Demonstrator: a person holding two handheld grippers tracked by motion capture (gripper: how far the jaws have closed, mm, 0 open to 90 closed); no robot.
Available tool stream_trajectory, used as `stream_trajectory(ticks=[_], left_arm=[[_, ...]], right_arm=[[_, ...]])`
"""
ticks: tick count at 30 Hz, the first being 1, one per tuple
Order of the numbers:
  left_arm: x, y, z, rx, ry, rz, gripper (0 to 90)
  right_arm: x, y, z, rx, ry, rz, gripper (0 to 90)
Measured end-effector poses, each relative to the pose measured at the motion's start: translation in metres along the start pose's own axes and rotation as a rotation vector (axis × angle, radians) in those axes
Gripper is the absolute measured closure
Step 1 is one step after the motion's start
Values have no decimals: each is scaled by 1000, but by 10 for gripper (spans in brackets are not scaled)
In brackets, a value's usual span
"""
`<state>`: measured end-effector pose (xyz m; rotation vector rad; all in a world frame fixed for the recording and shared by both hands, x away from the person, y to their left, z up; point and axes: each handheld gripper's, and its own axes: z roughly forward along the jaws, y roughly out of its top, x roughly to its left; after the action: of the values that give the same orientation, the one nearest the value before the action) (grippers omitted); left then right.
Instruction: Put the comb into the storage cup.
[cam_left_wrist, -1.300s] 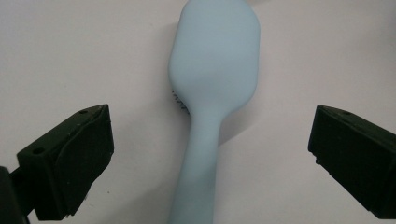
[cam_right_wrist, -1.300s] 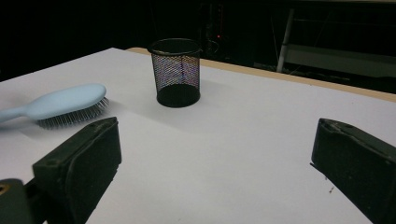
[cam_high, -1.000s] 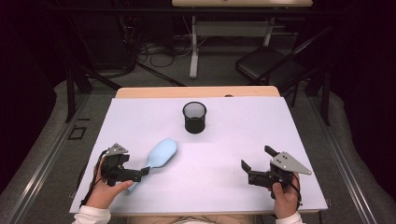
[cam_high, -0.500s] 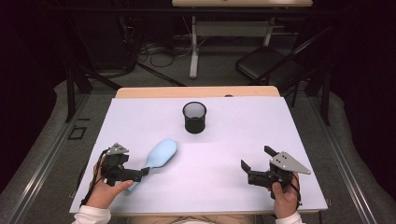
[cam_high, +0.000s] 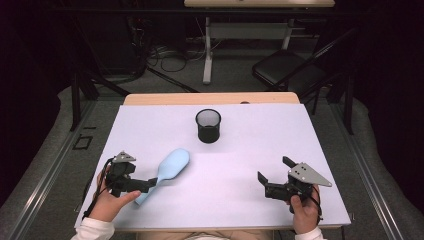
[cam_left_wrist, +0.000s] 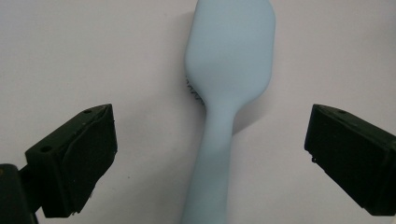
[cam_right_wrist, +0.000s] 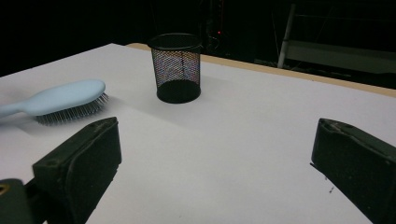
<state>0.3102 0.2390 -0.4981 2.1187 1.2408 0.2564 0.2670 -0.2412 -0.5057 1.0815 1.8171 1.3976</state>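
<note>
A pale blue hairbrush (cam_high: 172, 165) lies bristles down on the white table, head toward the far right, handle toward the near left. My left gripper (cam_high: 146, 187) is at the handle end. In the left gripper view the jaws stand wide apart on either side of the handle, and the hairbrush (cam_left_wrist: 229, 60) lies untouched between them; the left gripper (cam_left_wrist: 208, 135) is open. My right gripper (cam_high: 273, 168) rests open near the front right of the table with nothing between its jaws. From the right gripper (cam_right_wrist: 215, 154) the hairbrush (cam_right_wrist: 56, 98) shows far off to the left.
A black mesh pen cup (cam_high: 208, 125) stands upright at the middle back of the table, also seen as the cup (cam_right_wrist: 176, 65) ahead of the right gripper. The white table (cam_high: 260, 145) has a wooden strip at its far edge. A chair (cam_high: 290, 70) and desk legs stand beyond.
</note>
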Motion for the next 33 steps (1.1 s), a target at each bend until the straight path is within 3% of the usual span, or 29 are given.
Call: stream_trajectory(ticks=[17,23,33], left_arm=[[-5,16,9,137,57,76,4],[-6,20,16,174,35,67,4],[-5,25,25,236,51,111,4]], right_arm=[[1,-1,1,5,4,-6,11],[1,-1,1,7,6,-8,11],[1,-1,1,7,4,-7,11]])
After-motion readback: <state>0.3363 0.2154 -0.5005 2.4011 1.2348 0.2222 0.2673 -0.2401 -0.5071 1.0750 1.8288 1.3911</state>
